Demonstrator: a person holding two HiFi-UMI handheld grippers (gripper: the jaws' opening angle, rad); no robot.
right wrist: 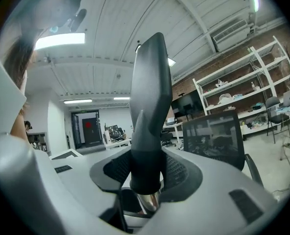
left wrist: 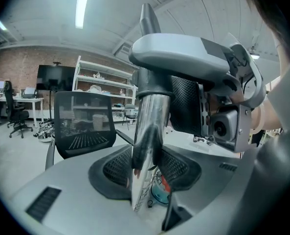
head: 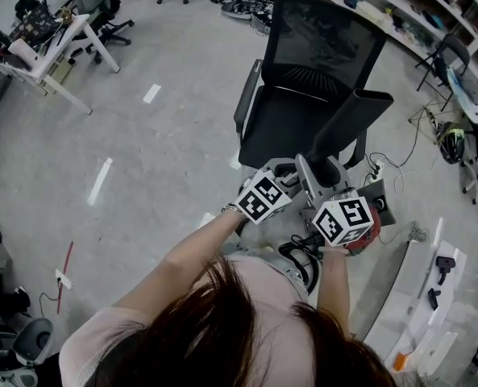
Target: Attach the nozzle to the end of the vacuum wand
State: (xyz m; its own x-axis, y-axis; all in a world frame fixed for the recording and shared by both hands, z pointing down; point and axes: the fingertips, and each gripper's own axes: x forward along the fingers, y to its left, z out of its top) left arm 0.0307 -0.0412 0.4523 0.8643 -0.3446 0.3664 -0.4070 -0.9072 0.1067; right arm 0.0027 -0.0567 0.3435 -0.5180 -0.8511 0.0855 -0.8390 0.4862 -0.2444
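- The left tool (left wrist: 145,166) is clenched on the vacuum wand (left wrist: 147,126). The shiny metal tube stands upright between its two mesh pads (left wrist: 116,168), which hug it on both sides.
- The right tool (right wrist: 145,174) is grasping the nozzle (right wrist: 150,102). Its pads close on the dark round collar at the nozzle's lower end.
- In the right gripper view, a short piece of bright tube shows just under that collar, so the nozzle sits over the wand's end. How far it is pushed on cannot be told.
- From the collar, the nozzle rises straight out past the right tool's jaws, widening into a flat, slanted tip.
- In the left gripper view, the right tool sits just above the left tool's jaws. Its grey jaw caps the spot where tube meets collar, and the nozzle's tip pokes up behind it.
- In the head view, the two tools are held close together in front of the person, marker cubes side by side.
- A black office chair (head: 303,71) stands on the floor just beyond both tools, and the nozzle points up across its seat.
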